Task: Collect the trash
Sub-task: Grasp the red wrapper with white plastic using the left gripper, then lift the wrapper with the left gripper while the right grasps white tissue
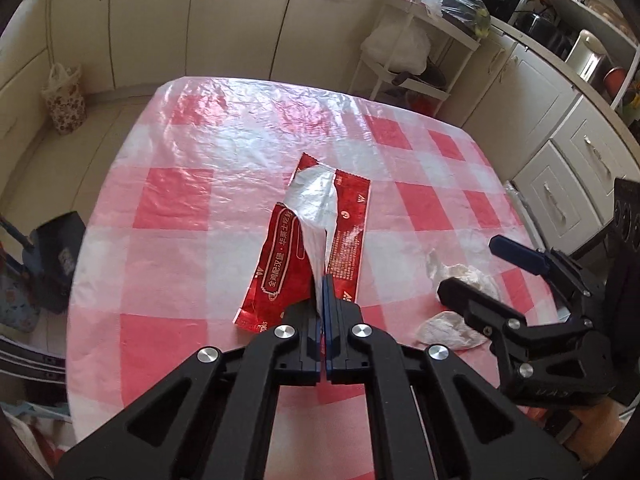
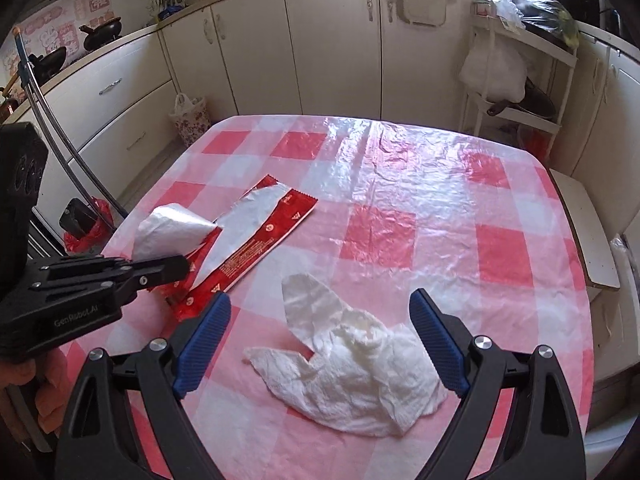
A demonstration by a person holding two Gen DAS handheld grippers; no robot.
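A torn red snack wrapper point(image 1: 316, 220) with a silver inside lies on the red-and-white checked table point(image 1: 192, 152). My left gripper point(image 1: 323, 280) is shut on its near silver edge, and that edge is lifted. In the right wrist view the same wrapper point(image 2: 260, 224) sits at the left, with the left gripper point(image 2: 180, 266) pinching its raised flap. A crumpled white tissue point(image 2: 352, 364) lies between the blue pads point(image 2: 204, 344) of my right gripper point(image 2: 320, 340), which stands open above it. From the left wrist view, the right gripper point(image 1: 476, 268) hovers over the tissue point(image 1: 460, 280).
Cream kitchen cabinets point(image 2: 332, 40) ring the table. A white rack point(image 2: 520, 72) with bags stands at the back right, a floral bag point(image 2: 190, 118) on the floor at the back left. A dark dustpan point(image 1: 56, 256) sits by the table's left edge.
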